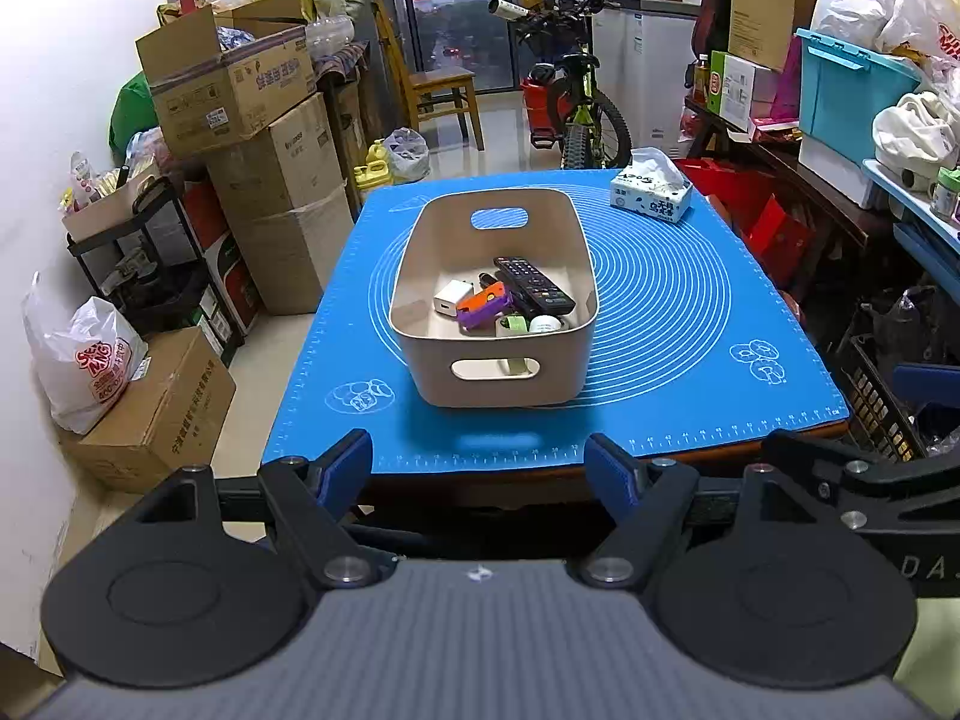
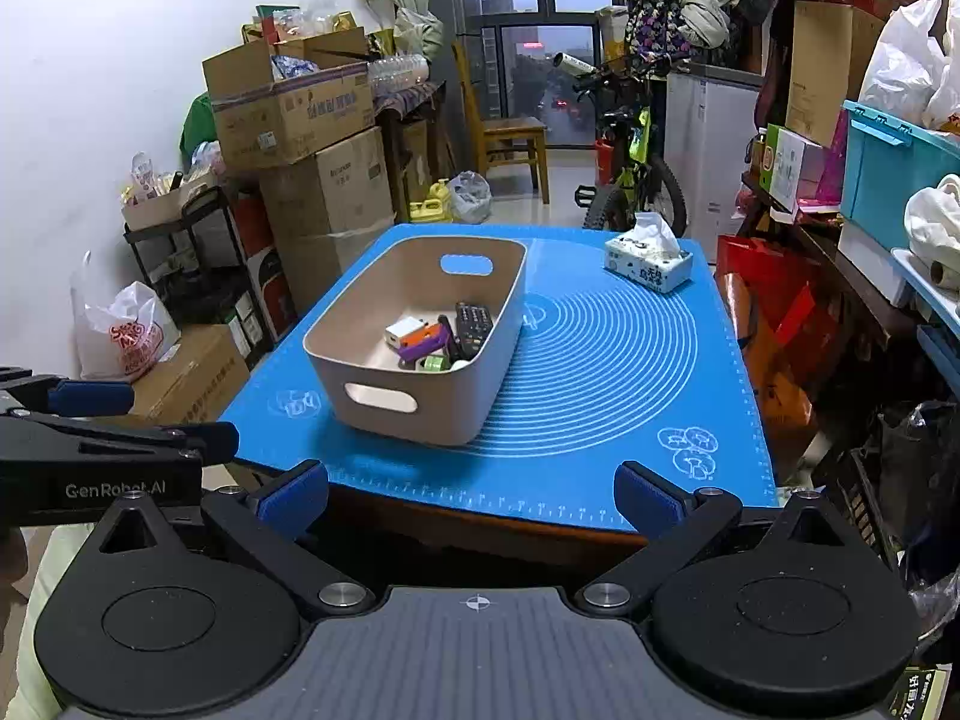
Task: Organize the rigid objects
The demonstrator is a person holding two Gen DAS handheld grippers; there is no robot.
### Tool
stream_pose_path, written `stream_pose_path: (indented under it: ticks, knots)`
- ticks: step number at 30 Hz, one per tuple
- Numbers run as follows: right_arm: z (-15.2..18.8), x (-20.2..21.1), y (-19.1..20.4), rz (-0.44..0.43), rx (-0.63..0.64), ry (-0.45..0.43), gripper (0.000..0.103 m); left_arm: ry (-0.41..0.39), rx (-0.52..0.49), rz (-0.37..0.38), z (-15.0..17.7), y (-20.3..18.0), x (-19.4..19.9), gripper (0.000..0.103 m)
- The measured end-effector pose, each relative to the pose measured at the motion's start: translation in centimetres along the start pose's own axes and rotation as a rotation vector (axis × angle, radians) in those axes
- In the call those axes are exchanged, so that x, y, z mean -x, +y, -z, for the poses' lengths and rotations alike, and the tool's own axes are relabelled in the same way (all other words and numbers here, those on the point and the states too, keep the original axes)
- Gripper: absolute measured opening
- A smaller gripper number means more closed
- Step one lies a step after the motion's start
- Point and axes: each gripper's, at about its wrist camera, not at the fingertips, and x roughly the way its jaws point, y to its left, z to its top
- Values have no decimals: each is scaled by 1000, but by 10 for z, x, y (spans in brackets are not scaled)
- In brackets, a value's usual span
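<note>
The left gripper [image 1: 480, 462] stands with its blue-padded jaws apart and nothing between them, at the near edge of the blue silicone mat printed with white rings [image 1: 690, 324]. Straight ahead of these jaws, well apart from them, sits the beige plastic bin with oval handle cut-outs [image 1: 498, 384]. Inside it, toward its near end, lie a black remote control [image 1: 534, 283], a white square charger plug [image 1: 453, 298], an orange and purple plastic piece [image 1: 485, 307], a small green item [image 1: 514, 322] and a white rounded item [image 1: 545, 324]. The right gripper [image 2: 474, 498] likewise holds its jaws apart and empty; from it the bin lies ahead and to the left of the jaws. A white and blue tissue pack [image 2: 648, 258] rests beyond the right jaw, at the far corner of the mat. The right wrist view alone shows the left gripper from the side, entering at the left edge; the left wrist view shows part of the right gripper at its right edge. The left view shows the bin's contents more fully; in the right view the near wall hides part of them.
</note>
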Motion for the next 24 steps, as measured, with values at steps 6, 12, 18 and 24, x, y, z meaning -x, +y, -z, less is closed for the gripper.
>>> stream_pose_path:
  ticks: [6, 12, 18, 24]
  knots:
    - [1, 0, 0, 0, 0, 2, 100, 0, 1, 6, 1, -1, 0, 78]
    - [1, -3, 1, -4, 2, 11, 100, 5, -1, 11, 2, -3, -1, 78]
    - [1, -3, 3, -2, -1, 13, 100, 6, 2, 19, 3, -5, -1, 78]
    - [1, -3, 2, -1, -5, 14, 100, 11, -2, 22, 3, -5, -1, 78]
